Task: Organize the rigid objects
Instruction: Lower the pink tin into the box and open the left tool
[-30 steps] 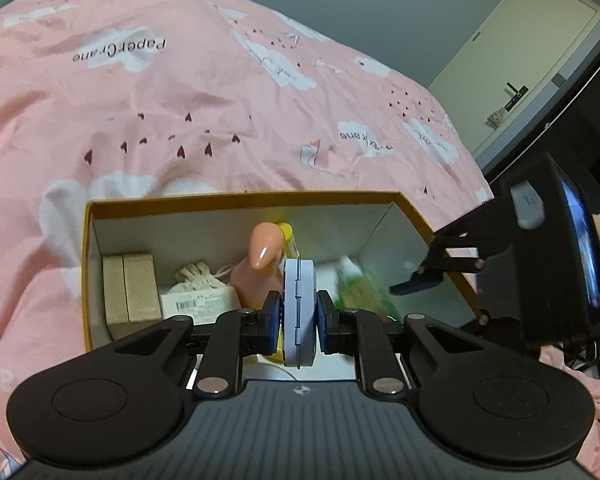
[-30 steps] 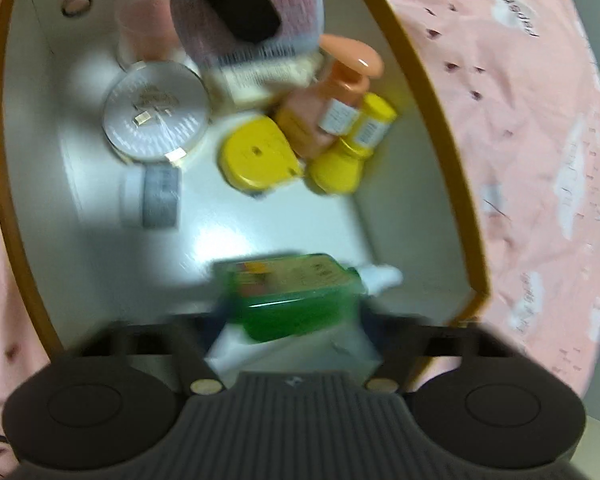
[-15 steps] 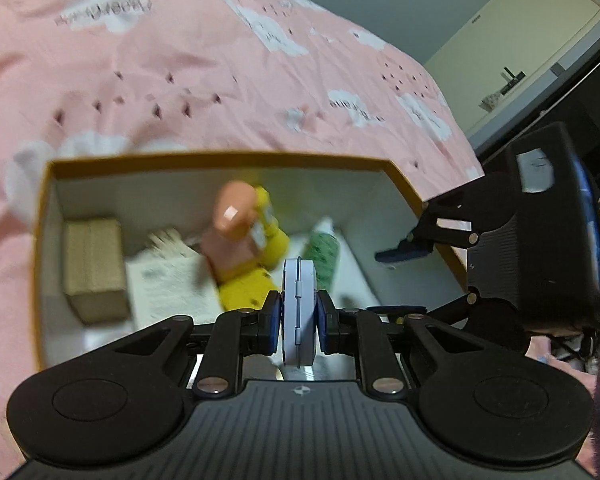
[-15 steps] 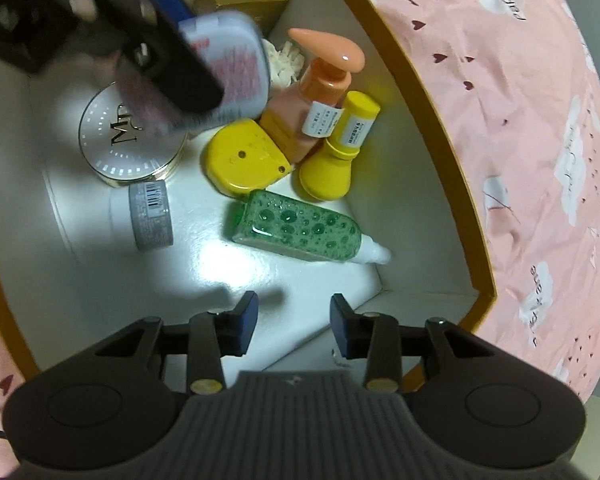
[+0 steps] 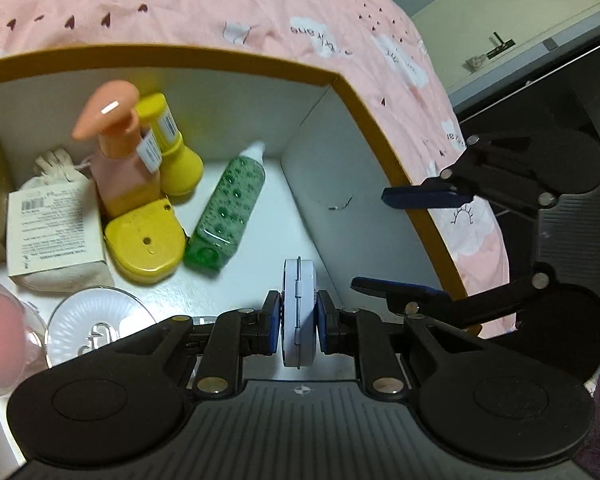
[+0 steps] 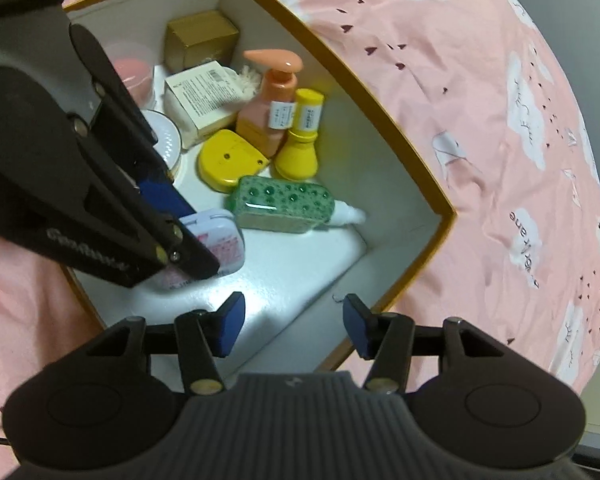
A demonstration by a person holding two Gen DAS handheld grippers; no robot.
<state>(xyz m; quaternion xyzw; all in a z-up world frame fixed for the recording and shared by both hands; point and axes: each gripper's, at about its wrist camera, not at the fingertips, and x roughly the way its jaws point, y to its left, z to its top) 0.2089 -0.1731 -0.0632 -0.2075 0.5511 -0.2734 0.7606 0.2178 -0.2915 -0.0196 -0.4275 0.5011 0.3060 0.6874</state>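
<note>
My left gripper (image 5: 298, 320) is shut on a flat white tin (image 5: 299, 308) held on edge low inside the open gold-rimmed box (image 5: 364, 108). The tin (image 6: 220, 240) and left gripper also show in the right wrist view, close above the box floor. My right gripper (image 6: 294, 328) is open and empty over the box's near corner; it shows in the left wrist view (image 5: 412, 236). A green bottle (image 6: 284, 204) lies on the floor just beyond.
In the box are a peach pump bottle (image 6: 274, 104), a yellow bottle (image 6: 302, 140), a yellow case (image 6: 230, 160), a white carton (image 6: 204, 100), a gold carton (image 6: 200, 40), a round white compact (image 5: 96, 324) and a pink sponge (image 5: 0, 328). Pink bedding (image 6: 500, 120) surrounds the box.
My left gripper has lowered the tin deeper into the box. My right gripper let go of the green bottle, opened wider and drew back to the box corner.
</note>
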